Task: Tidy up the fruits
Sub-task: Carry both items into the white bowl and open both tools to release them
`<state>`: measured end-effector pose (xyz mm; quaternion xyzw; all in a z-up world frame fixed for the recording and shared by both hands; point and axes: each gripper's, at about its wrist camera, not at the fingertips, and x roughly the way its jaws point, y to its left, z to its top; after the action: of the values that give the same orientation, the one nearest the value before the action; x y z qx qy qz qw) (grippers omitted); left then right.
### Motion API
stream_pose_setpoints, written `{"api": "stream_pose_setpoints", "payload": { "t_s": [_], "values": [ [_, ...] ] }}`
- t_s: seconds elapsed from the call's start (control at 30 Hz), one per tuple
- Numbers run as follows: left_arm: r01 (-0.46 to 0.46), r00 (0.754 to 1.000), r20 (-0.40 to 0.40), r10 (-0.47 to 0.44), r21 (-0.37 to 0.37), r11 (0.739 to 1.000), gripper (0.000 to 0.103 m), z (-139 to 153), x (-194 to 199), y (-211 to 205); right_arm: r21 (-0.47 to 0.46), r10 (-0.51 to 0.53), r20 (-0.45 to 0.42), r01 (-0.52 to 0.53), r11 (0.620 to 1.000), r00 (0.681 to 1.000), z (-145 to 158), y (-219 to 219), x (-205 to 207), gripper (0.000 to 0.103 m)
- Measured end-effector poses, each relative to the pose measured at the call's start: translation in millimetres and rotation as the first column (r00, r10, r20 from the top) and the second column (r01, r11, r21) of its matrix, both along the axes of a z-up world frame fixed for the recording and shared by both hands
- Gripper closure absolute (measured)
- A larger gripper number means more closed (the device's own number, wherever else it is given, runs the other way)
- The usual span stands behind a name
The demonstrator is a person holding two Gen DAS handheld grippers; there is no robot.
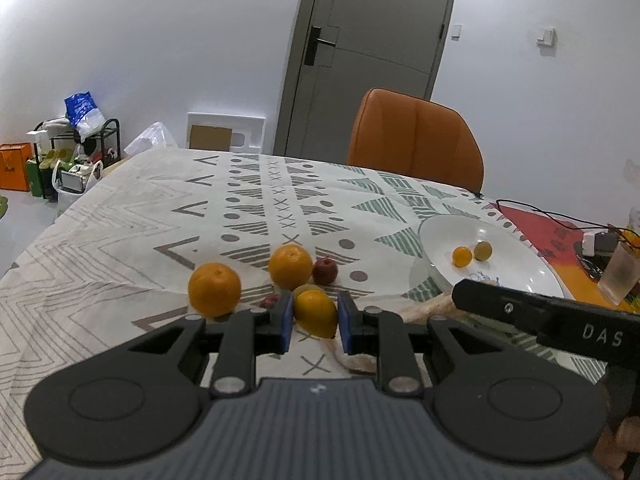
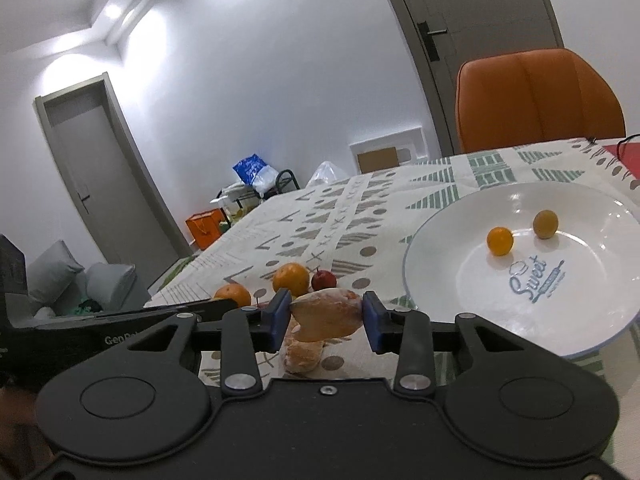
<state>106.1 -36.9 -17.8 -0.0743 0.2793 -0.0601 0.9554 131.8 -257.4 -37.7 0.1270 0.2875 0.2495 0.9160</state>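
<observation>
My left gripper (image 1: 314, 318) is shut on a small yellow-orange fruit (image 1: 316, 308), held just above the patterned tablecloth. Behind it lie two oranges (image 1: 215, 289) (image 1: 290, 266), a small red apple (image 1: 325, 271) and another yellowish fruit (image 1: 307, 290). To the right, a white plate (image 1: 520, 276) holds a small orange fruit (image 1: 462, 257) and a greenish-yellow one (image 1: 483, 250). My right gripper (image 2: 326, 316) is shut on a pale, peeled citrus piece (image 2: 326, 312); a second such piece (image 2: 302, 354) lies on the cloth below. The plate (image 2: 580, 320) is to its right.
An orange chair (image 1: 416, 140) stands at the table's far side. A clear glass (image 1: 618, 276), a white plug (image 1: 590, 242) and black cables sit at the right end. The table's left edge drops to a floor with bags and a rack (image 1: 76, 152).
</observation>
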Motion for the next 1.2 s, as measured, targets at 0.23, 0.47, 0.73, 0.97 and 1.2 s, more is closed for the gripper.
{"api": "stream_pose_setpoints", "payload": {
  "t_s": [0.23, 0.47, 0.73, 0.97, 1.2],
  "values": [
    [0.032, 0.999, 0.014, -0.032, 0.011, 0.999, 0.081, 4.6, 2.9, -15.7, 0.019, -0.049, 0.031, 0.048, 0.999, 0.998, 8.5, -19.8, -2.0, 0.067],
    [0.072, 0.997, 0.020, -0.072, 0.023, 0.997, 0.081, 7.8, 7.6, -35.7, 0.024, -0.115, 0.037, 0.114, 0.993, 0.993, 8.2, -43.1, -2.1, 0.067],
    [0.110, 0.994, 0.021, -0.111, 0.040, 0.993, 0.081, 9.5, 13.2, -57.9, 0.025, -0.180, 0.036, 0.179, 0.984, 0.983, 2.6, -69.0, -5.6, 0.067],
    [0.137, 0.990, 0.018, -0.138, 0.053, 0.989, 0.081, 8.9, 17.4, -74.2, 0.015, -0.231, 0.032, 0.230, 0.973, 0.972, -2.0, -90.3, -8.1, 0.066],
    [0.167, 0.986, 0.010, -0.168, 0.069, 0.984, 0.081, 7.0, 24.9, -92.7, -0.024, -0.306, 0.039, 0.307, 0.951, 0.951, -5.7, -105.0, -9.0, 0.059]
  ]
}}
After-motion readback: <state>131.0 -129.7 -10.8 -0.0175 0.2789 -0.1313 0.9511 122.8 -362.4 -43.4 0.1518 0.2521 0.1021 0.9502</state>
